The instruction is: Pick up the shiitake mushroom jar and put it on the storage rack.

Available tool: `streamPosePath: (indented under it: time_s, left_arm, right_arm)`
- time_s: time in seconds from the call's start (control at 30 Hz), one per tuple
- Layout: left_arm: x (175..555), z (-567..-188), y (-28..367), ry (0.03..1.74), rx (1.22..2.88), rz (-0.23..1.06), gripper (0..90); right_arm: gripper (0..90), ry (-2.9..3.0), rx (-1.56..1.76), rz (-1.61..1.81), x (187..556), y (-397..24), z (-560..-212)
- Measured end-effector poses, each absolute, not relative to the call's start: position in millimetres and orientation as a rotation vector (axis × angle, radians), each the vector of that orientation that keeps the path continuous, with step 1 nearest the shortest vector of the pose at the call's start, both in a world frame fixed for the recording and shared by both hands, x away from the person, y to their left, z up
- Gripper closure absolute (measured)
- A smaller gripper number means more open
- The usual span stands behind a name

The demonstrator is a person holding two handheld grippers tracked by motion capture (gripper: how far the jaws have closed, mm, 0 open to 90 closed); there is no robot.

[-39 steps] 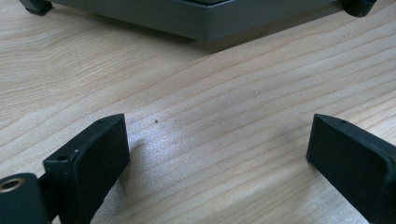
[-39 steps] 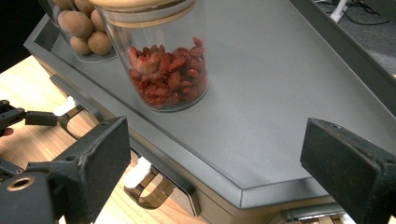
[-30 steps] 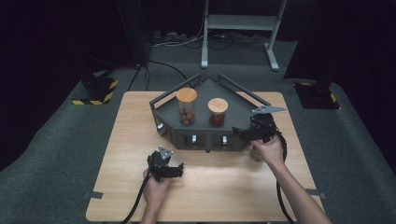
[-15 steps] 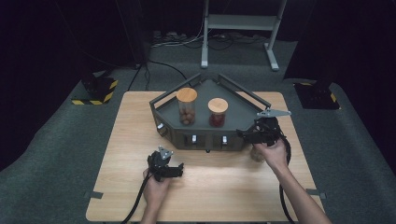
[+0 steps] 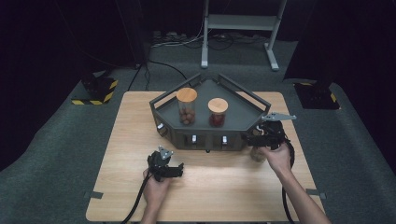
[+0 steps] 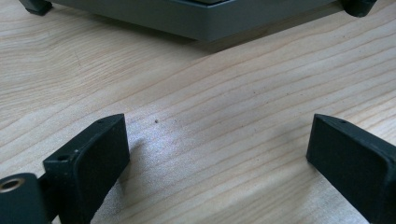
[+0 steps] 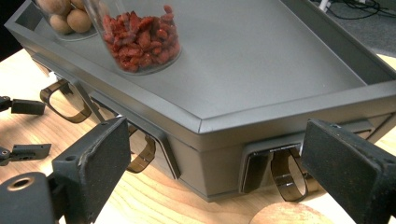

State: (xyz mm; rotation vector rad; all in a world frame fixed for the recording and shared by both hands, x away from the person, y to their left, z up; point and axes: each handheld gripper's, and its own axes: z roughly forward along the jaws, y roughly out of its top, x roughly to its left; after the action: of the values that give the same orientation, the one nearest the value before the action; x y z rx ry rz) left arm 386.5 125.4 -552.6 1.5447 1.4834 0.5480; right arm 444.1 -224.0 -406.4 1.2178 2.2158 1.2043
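A grey tray (image 5: 243, 112) with raised rails stands on the wooden table (image 5: 130, 121). It carries a jar of brown balls (image 5: 187, 106) and a jar of red berries (image 5: 217, 112), both with wooden lids. The red-berry jar (image 7: 140, 42) and the ball jar (image 7: 60, 11) sit at the tray's far side in the right gripper view. My right gripper (image 7: 215, 140) is open, facing the tray's front right corner (image 7: 201, 126). A round cork lid (image 7: 285, 215) lies just below it. My left gripper (image 6: 217, 135) is open over bare wood, with nothing between its fingers.
Clear brown handles (image 7: 65, 105) hang along the tray's front wall. The left gripper (image 5: 173, 169) rests near the table's middle front, the right gripper (image 5: 256, 140) by the tray's right end. Cables trail off the front edge. A metal stand (image 5: 238, 21) is on the floor behind.
My right gripper has drifted slightly to the right and nearer along the tray's right end. The left gripper has not moved.
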Motion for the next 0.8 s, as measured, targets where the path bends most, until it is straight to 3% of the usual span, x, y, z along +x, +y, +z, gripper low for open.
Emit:
streamPosePath:
  time_s: [0.8]
  left_arm:
    - [386,-553,125,1.483,1.544,0.548,5.9]
  right_arm:
    - [7.9,2.182,1.264,1.225,431,-244,-420]
